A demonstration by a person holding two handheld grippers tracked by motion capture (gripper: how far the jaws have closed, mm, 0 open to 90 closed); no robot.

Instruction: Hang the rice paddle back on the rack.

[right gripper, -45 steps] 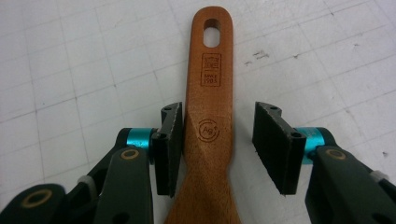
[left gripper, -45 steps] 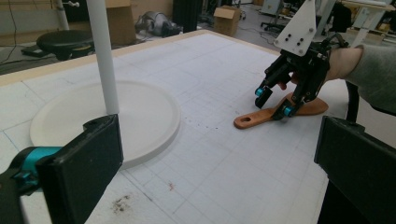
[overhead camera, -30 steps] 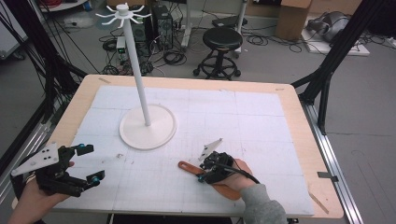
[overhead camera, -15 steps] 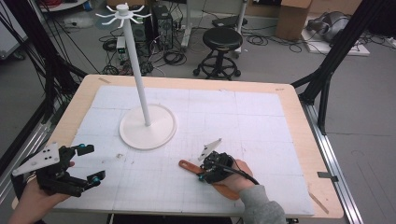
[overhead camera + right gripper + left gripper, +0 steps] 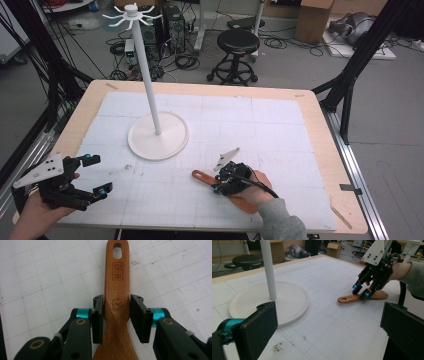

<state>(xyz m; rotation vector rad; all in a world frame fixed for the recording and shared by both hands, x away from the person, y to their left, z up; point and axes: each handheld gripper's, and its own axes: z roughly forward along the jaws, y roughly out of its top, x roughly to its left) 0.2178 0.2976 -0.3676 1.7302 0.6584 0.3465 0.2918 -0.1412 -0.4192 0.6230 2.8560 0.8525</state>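
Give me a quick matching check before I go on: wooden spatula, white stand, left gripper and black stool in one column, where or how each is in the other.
1. wooden spatula
2. white stand
3. left gripper
4. black stool

A. on the floor beyond the table
B. flat on the mat, between the right gripper's jaws
C. open, holding nothing, at the near left edge
D. upright, round base on the mat

Pairs: 1-B, 2-D, 3-C, 4-A

Right gripper [image 5: 117,315] fingers [image 5: 98,315] just closing in on the wooden spatula [image 5: 117,297] handle lying between them
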